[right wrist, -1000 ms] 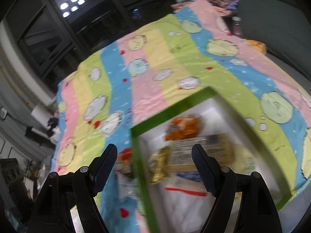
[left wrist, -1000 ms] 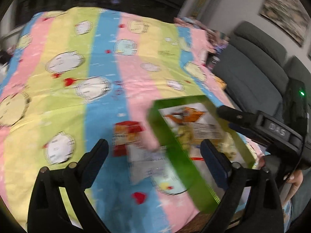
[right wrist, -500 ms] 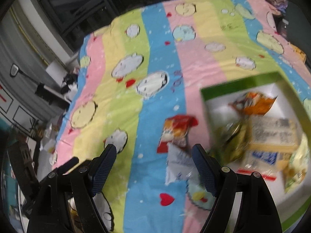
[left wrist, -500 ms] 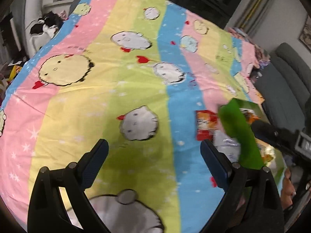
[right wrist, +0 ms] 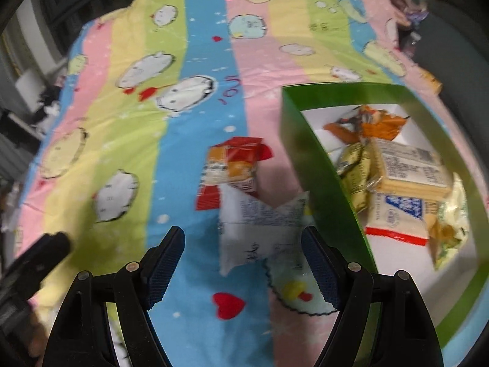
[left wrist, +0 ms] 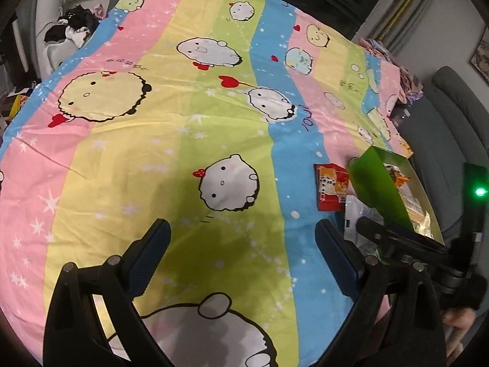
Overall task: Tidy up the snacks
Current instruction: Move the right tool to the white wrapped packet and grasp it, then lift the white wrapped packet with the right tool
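A green box [right wrist: 324, 180] with a white inside lies on the striped bedsheet and holds several snack packets. A red-orange packet [right wrist: 232, 165] and a white packet [right wrist: 259, 226] lie on the sheet just left of the box. My right gripper [right wrist: 243, 263] is open and empty, just short of the white packet. My left gripper [left wrist: 241, 257] is open and empty over bare sheet; the box [left wrist: 379, 183], red packet [left wrist: 331, 186] and white packet [left wrist: 360, 223] lie to its right.
The cartoon-print sheet [left wrist: 183, 122] covers the whole bed. A grey sofa [left wrist: 452, 116] stands at the right. Clothes [left wrist: 76, 27] lie off the far left corner. The right gripper's body [left wrist: 428, 244] shows low right in the left wrist view.
Both grippers have swung left, away from the box. The right gripper now faces the two loose packets; the left now faces bare sheet. Both stay open.
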The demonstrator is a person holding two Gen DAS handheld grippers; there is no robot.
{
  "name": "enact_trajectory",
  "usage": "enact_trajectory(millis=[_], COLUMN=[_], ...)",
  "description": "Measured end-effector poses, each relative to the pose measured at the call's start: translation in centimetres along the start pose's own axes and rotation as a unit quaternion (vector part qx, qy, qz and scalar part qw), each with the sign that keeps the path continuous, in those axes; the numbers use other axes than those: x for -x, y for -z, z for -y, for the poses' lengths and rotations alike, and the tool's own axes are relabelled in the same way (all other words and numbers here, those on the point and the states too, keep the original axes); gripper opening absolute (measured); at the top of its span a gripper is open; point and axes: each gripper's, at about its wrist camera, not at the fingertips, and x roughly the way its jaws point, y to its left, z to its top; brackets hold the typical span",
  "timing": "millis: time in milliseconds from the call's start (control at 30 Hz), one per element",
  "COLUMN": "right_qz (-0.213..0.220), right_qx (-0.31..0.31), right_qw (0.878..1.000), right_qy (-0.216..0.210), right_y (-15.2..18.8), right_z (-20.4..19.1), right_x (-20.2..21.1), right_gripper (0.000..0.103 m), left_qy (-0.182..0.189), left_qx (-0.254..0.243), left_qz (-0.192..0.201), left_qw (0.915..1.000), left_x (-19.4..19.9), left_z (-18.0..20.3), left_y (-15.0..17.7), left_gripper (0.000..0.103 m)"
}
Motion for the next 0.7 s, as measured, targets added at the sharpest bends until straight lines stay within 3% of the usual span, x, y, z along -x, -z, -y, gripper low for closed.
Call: enact_trajectory(millis=[100, 300, 433, 500, 533, 600, 700], right_qz=[0.007, 0.005, 0.007, -0.001, -0.018, -0.030, -0.027], right_qx=[0.019, 0.047, 0.060, 0.058, 0.052, 0.052, 0.051], right_qw=[0.999, 0.996, 0.994, 0.996, 0.998, 0.998, 0.998], right_qy=[0.041, 0.070, 0.091, 0.074, 0.038, 0.008, 0.029], right_y=[0.1, 0.2, 0.5, 0.5, 0.5, 0.5, 0.6], right_z=[-0.6, -1.4, -1.8, -2.0, -2.0, -2.1, -2.1], right_x=[-0.6, -1.3, -1.4, -1.5, -1.7, -2.1, -2.7], right_gripper=[0.080, 0.080, 0.069, 0.065, 0.065, 0.065, 0.065], left_qy=[0.000, -0.001, 0.003, 0.002, 0.002, 0.002, -0.005], left_qx=[0.004, 0.006, 0.007, 0.007, 0.007, 0.007, 0.006], left_qz=[0.001, 0.000, -0.007, -0.007, -0.005, -0.005, -0.008], left_qw=[1.0000, 1.0000, 0.9999, 0.9999, 1.0000, 1.0000, 0.9999], left_x=[0.2, 0.1, -0.1, -0.1, 0.0, 0.0, -0.2], left_z=[-0.2, -0.3, -0.4, -0.4, -0.4, -0.4, -0.5], left_y=[0.0, -0.1, -0.1, -0.1, -0.1, -0.1, -0.1], left_gripper=[0.095, 0.095, 0.095, 0.095, 0.095, 0.095, 0.095])
